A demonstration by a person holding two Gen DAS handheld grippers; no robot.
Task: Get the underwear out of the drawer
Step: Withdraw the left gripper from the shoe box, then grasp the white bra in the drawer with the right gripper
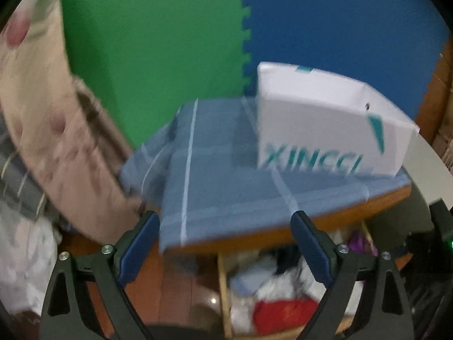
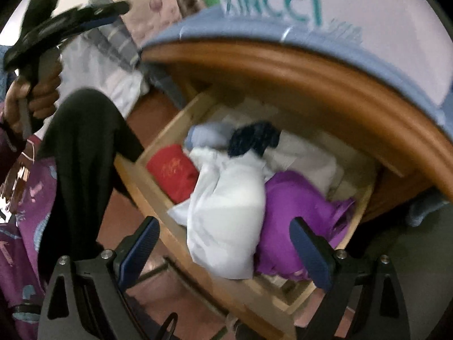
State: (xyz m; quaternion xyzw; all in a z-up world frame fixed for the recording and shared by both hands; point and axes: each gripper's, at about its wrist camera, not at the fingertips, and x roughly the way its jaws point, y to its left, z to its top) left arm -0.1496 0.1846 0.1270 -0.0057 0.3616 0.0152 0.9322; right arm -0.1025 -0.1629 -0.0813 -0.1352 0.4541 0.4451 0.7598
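Underwear (image 2: 226, 206) spills over drawer (image 2: 158, 198) front edge; both tongs (image 1: 225, 243) (image 2: 225, 243) spread, empty.

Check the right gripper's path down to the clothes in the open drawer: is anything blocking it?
Nothing visible blocks it. The right gripper is open above the open drawer, with the white garment and purple garment lying uncovered on top. The tabletop edge overhangs only the drawer's back part.

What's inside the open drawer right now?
The drawer holds a heap of clothes: a white garment on top, a purple one, a red one, a dark blue one. Whatever lies beneath the heap is covered.
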